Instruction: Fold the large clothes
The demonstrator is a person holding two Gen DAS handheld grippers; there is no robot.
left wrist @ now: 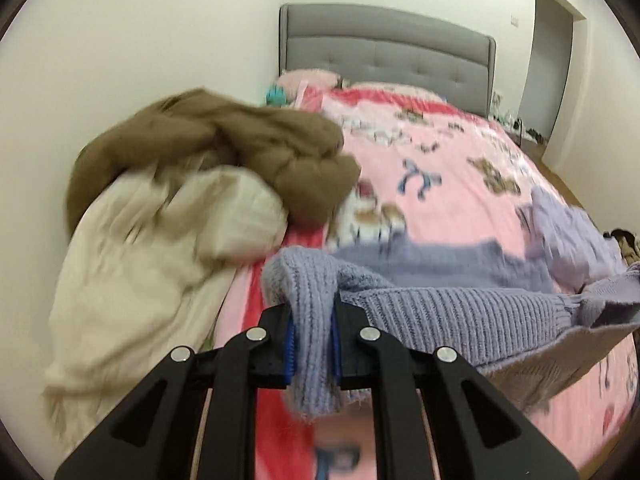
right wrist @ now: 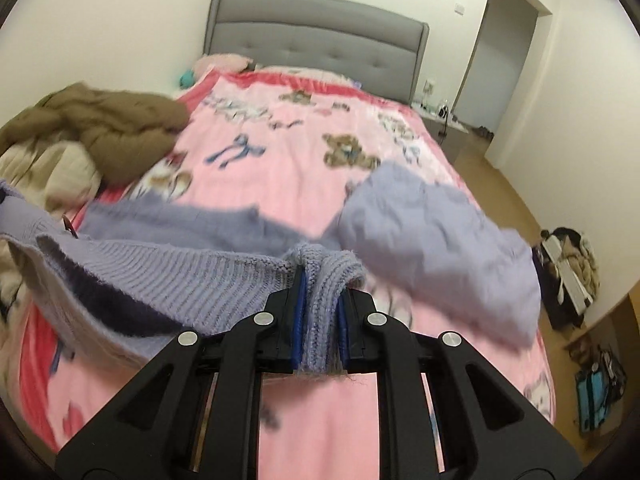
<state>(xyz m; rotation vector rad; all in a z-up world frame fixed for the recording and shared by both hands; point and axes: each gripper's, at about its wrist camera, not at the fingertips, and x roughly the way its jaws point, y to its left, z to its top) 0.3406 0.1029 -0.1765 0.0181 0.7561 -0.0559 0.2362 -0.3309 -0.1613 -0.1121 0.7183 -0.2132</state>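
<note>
A lilac ribbed knit sweater (left wrist: pixel 460 304) hangs stretched between my two grippers above a pink blanket on the bed (left wrist: pixel 440 152). My left gripper (left wrist: pixel 314 320) is shut on one bunched corner of its hem. My right gripper (right wrist: pixel 322 304) is shut on the other corner of the sweater (right wrist: pixel 180 276). The rest of the sweater trails onto the blanket, with a loose part lying to the right (right wrist: pixel 436 236). The picture is blurred by motion.
A brown padded coat (left wrist: pixel 224 140) and a cream garment (left wrist: pixel 152 248) lie piled on the bed's left side against the wall. A grey headboard (right wrist: pixel 320 28) stands at the far end. Bags (right wrist: pixel 568 272) sit on the wooden floor at right, near a doorway (right wrist: pixel 504 32).
</note>
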